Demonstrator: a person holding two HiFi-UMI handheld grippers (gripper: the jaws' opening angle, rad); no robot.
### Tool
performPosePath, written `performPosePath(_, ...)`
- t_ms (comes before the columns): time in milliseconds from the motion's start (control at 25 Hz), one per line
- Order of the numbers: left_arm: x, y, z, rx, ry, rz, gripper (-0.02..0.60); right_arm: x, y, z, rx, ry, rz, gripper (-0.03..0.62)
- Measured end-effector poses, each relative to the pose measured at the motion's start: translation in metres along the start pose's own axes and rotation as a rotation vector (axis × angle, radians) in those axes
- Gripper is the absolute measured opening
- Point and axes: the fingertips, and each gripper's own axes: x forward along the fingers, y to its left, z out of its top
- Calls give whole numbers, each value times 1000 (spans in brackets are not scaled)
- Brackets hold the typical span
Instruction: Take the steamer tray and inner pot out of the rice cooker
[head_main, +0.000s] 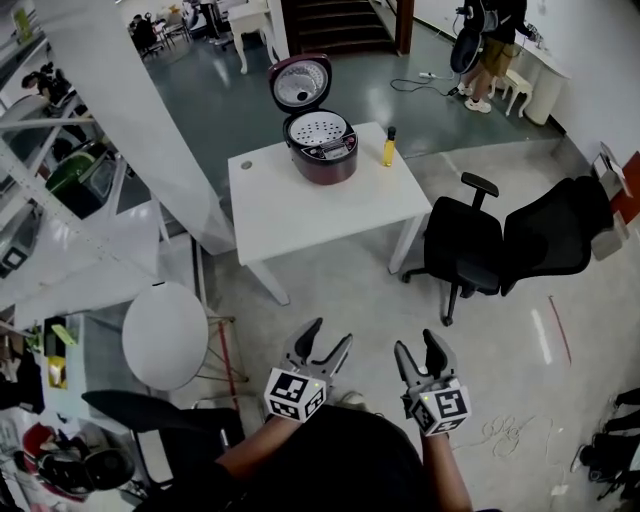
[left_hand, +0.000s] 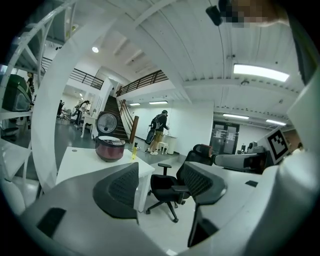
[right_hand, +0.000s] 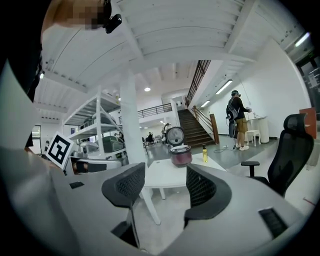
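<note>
The rice cooker has a glossy dark-red shell, and the steamer tray in it looks like pale perforated metal. The counter is smooth matt white. The office chair wears black cloth. The left claw is matt grey plastic with dimpled black pads.

Head view: high, from the person's head, facing forward and steeply down. The left tool and right tool sit near the bottom edge, with the white square counter well ahead.
Left tool view: low, nearly level, along its own jaws; counter off to frame left, distant.
Right tool view: same height and tilt; counter centred between the jaws.
Shared by all three: counter, dark red round rice cooker with raised lid, slim yellow bottle, dark staircase behind
</note>
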Motion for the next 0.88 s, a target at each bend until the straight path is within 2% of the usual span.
performPosePath(240, -7, 16, -3, 27, 24, 55, 265, 20, -6, 1, 45, -19, 29, 225)
performPosePath(480, 1, 54, 0, -29, 17, 110, 265, 53, 1, -9, 70, 39, 69, 225)
performPosePath(640, 32, 84, 3, -63, 9, 109, 265, 90, 0, 1, 134, 34, 113, 225)
performPosePath(880, 103, 131, 34, -80, -10, 83, 265, 158, -29, 23, 77, 45, 104, 225)
